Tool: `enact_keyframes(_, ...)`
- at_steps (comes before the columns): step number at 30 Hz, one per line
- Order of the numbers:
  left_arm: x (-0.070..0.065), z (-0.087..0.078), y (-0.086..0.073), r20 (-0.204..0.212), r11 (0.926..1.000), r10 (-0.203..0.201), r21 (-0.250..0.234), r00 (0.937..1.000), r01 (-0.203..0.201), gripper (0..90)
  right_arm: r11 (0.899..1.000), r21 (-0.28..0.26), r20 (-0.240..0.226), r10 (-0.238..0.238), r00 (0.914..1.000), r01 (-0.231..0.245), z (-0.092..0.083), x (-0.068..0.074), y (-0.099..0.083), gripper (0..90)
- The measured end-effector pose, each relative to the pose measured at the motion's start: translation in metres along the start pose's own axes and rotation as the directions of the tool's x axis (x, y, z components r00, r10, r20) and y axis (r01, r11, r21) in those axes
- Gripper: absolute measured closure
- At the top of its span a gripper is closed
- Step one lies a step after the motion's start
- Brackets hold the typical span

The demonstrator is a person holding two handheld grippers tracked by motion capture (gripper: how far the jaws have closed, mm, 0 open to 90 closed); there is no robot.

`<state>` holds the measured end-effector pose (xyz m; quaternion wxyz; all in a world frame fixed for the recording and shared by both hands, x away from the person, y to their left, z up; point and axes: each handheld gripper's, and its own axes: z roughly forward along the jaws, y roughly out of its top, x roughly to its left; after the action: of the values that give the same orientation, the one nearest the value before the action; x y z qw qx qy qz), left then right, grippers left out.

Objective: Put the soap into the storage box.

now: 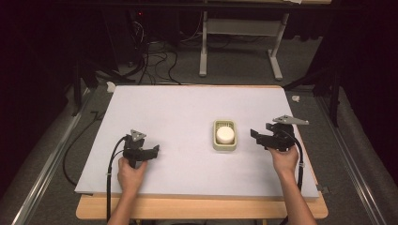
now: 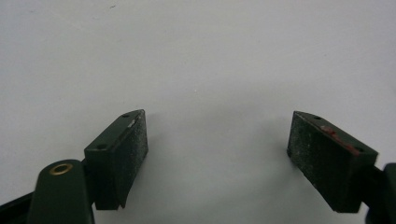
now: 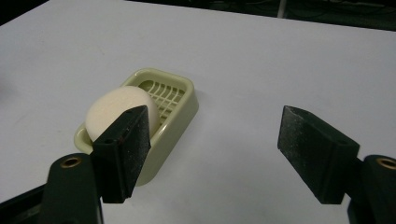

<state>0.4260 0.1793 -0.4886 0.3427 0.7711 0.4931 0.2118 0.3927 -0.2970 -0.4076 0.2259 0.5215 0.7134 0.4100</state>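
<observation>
A round white soap (image 3: 122, 110) sits in a pale green dish (image 1: 225, 136) mid-table; the right claw (image 3: 219, 149) gapes beside it; the left claw (image 2: 217, 154) gapes over bare table (image 1: 178, 112); a hasty grab could likely skid the light dish.

A wooden table (image 1: 202, 207) carried a large white sheet (image 1: 187, 117) that covered nearly all of its top, leaving a bare strip of wood along the near edge and a thin line of it at the far edge. Directly on the sheet, right of centre, sat a pale green soap dish (image 1: 225, 146) with a slotted floor (image 3: 164, 93). A round white bar of soap (image 3: 119, 112) lay in the dish, toward one end, so part of the slotted floor stayed uncovered.
</observation>
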Motion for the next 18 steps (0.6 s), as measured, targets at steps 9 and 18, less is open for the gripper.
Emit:
enact_keyframes(9, 0.000, 0.000, 0.000, 0.000, 1.0000, 0.000, 0.000, 1.0000, 0.000, 20.6, 1.000, -0.013, 0.011, 0.016, 0.9998, -0.016, -0.009, -0.007, -0.005, 26.3)
enact_keyframes(18, 0.000, 0.000, 0.000, 0.000, 1.0000, 0.000, 0.000, 1.0000, 0.000, 20.6, 0.999, -0.029, 0.019, 0.027, 0.9995, -0.026, -0.017, -0.013, -0.009, 26.4)
